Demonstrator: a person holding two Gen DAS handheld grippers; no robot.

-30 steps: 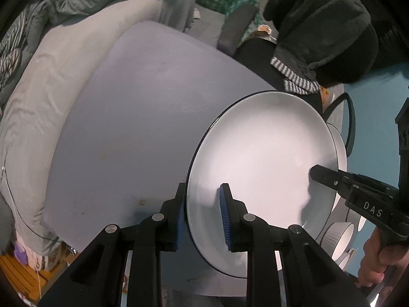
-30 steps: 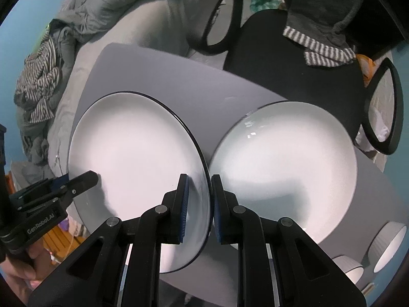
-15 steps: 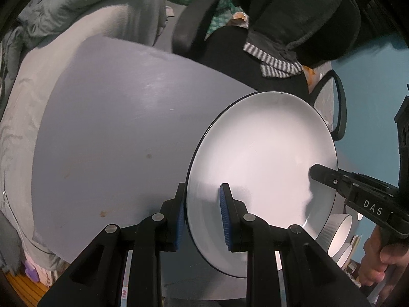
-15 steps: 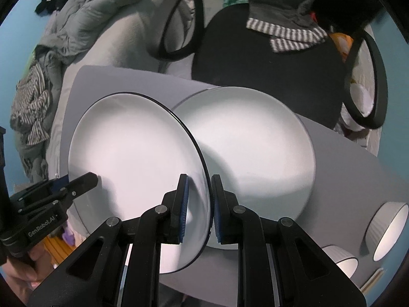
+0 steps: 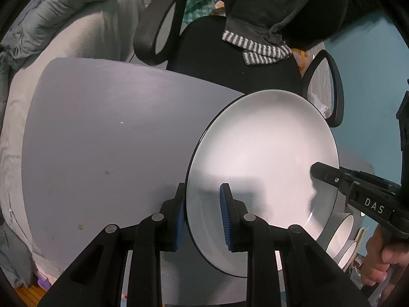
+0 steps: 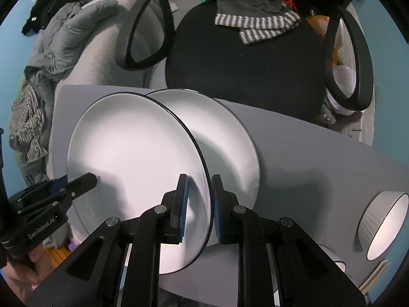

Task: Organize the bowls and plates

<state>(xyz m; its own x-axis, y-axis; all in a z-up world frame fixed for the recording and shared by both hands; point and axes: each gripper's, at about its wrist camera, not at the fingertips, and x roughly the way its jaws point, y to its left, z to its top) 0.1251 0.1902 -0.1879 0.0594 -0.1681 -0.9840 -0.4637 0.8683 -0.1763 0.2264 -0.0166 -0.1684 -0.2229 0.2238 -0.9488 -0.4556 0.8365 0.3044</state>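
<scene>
Both grippers hold one white plate with a dark rim, lifted above the grey table. My left gripper is shut on its left edge. My right gripper is shut on its right edge, where the same plate shows. A second white plate lies flat on the table, partly under the held one. The right gripper's finger reaches over the plate from the right in the left wrist view.
A ribbed white bowl stands at the table's right, with another bowl near the front right edge. A black office chair with draped clothes stands behind the table. A grey sofa with blankets lies to the left.
The held plate has moved right and now overlaps the second plate lying on the table. Both grippers stay shut on it.
</scene>
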